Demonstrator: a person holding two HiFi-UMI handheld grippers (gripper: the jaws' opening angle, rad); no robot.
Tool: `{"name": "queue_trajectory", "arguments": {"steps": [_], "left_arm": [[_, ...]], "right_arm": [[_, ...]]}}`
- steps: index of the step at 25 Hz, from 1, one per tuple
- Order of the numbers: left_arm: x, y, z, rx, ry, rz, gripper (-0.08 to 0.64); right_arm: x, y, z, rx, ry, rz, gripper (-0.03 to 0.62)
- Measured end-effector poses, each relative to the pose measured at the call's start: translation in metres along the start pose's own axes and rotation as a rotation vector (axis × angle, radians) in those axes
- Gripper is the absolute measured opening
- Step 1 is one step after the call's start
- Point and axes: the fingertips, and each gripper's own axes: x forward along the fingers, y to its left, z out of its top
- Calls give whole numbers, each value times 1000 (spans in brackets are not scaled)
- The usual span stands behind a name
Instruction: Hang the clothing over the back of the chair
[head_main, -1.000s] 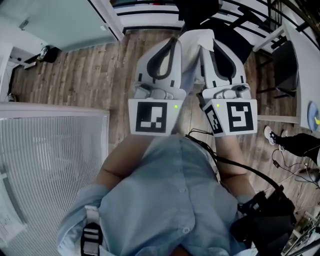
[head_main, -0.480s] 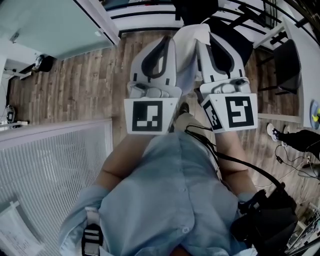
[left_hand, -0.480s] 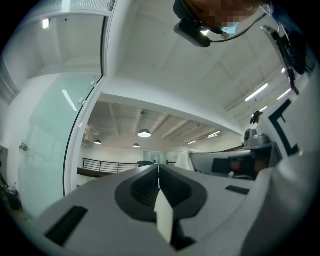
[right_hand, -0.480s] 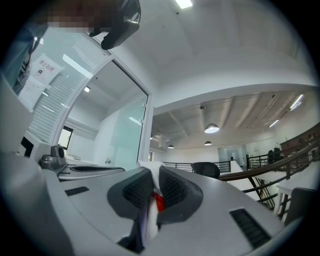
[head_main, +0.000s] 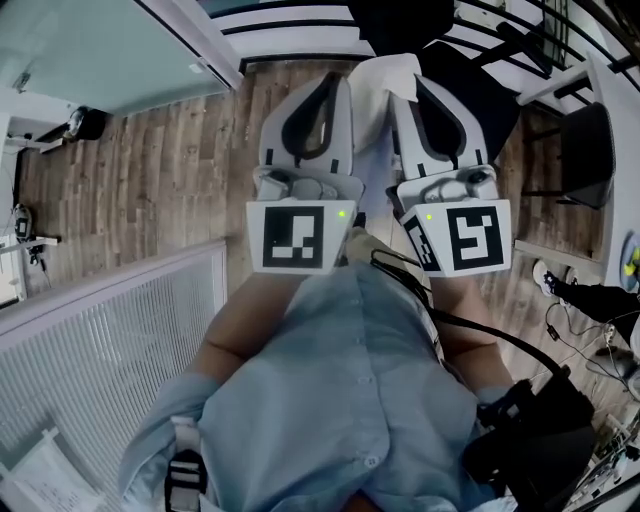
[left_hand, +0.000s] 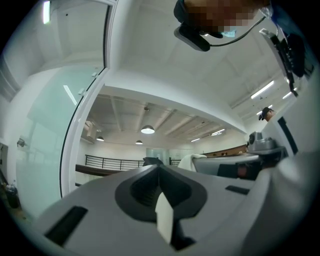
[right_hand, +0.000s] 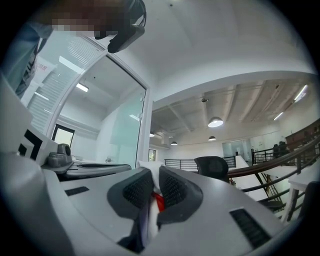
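Note:
The white clothing (head_main: 384, 82) hangs bunched between my two grippers, which I hold side by side in front of my chest. My left gripper (head_main: 338, 80) is shut on a white fold of it (left_hand: 164, 220). My right gripper (head_main: 418, 82) is shut on another fold, white with a red bit (right_hand: 152, 199). A black office chair (head_main: 398, 22) stands just beyond the gripper tips, at the top edge of the head view. Its dark back (left_hand: 152, 161) shows small and farther off over the left jaws, and larger (right_hand: 212, 167) beyond the right jaws. Most of the garment is hidden below the grippers.
A ribbed glass partition (head_main: 100, 340) runs along my left on the wood floor (head_main: 160, 170). At the right stand a white desk (head_main: 612, 110) and another black chair (head_main: 588, 150). A railing (right_hand: 280, 162) crosses the far right. Someone's shoe (head_main: 545, 272) is at right.
I have walked forward with both grippers still shut on the clothing. The floor and partition slid back past me, and the black chair at the top came closer.

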Motion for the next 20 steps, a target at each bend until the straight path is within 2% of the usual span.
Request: {"name": "queue_trajectory", "arguments": {"steps": [12, 20], "left_arm": [[75, 30, 0, 37, -15, 79, 12], [102, 51, 3, 60, -31, 104, 12]], "right_arm": [[72, -40, 3, 8, -43, 93, 35], [106, -45, 10, 8, -56, 152, 35]]}}
